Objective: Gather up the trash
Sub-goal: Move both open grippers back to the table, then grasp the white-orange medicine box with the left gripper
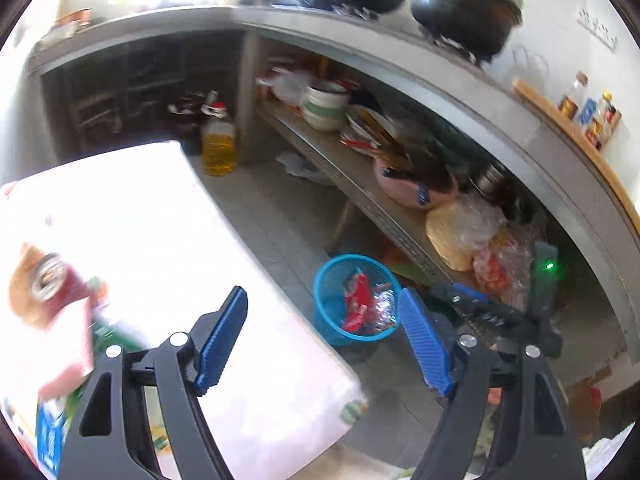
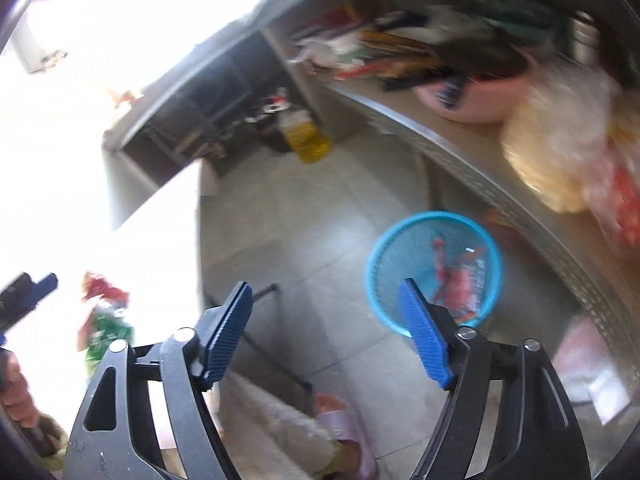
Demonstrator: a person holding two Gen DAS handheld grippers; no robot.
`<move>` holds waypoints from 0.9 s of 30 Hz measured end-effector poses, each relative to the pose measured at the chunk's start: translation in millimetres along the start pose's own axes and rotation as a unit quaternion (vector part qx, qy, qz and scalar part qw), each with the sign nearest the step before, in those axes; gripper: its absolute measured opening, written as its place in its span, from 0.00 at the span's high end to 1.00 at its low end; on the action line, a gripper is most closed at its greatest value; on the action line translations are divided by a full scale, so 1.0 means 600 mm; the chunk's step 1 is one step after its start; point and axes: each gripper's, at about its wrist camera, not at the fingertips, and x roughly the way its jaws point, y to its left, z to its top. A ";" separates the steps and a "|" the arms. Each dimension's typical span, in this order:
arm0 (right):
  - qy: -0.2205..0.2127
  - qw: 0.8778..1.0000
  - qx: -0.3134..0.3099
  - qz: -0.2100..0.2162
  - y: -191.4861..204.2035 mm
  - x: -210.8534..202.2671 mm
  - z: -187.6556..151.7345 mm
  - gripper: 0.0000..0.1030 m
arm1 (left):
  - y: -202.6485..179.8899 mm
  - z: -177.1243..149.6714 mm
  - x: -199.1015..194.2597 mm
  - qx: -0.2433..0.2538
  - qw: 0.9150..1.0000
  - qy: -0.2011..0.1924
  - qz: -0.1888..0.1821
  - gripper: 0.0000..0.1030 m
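Red wrappers (image 1: 360, 304) already lie in the blue basket (image 1: 326, 280) on the floor under the shelf. More packets (image 1: 60, 304) remain on the white table (image 1: 160, 220) to my left. My left claw (image 1: 322, 344) and right claw (image 2: 326, 334) both gape, empty. Judged partly done.

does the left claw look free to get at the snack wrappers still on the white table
Probably yes. The left claw is open and holds nothing, and the wrappers lie in the open on the white table, with nothing between.
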 end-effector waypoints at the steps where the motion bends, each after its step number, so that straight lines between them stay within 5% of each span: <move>1: 0.000 1.000 -0.013 0.008 0.018 -0.004 0.002 0.26 | 0.012 -0.008 -0.017 -0.008 1.000 -0.008 0.003 0.26; 16: 0.069 0.980 -0.144 0.116 0.233 0.012 -0.013 0.21 | 0.155 -0.164 -0.201 -0.103 0.987 -0.088 0.083 0.22; 27: 0.135 0.951 -0.219 0.170 0.369 0.052 -0.061 0.21 | 0.247 -0.265 -0.260 -0.181 0.963 -0.101 0.171 0.22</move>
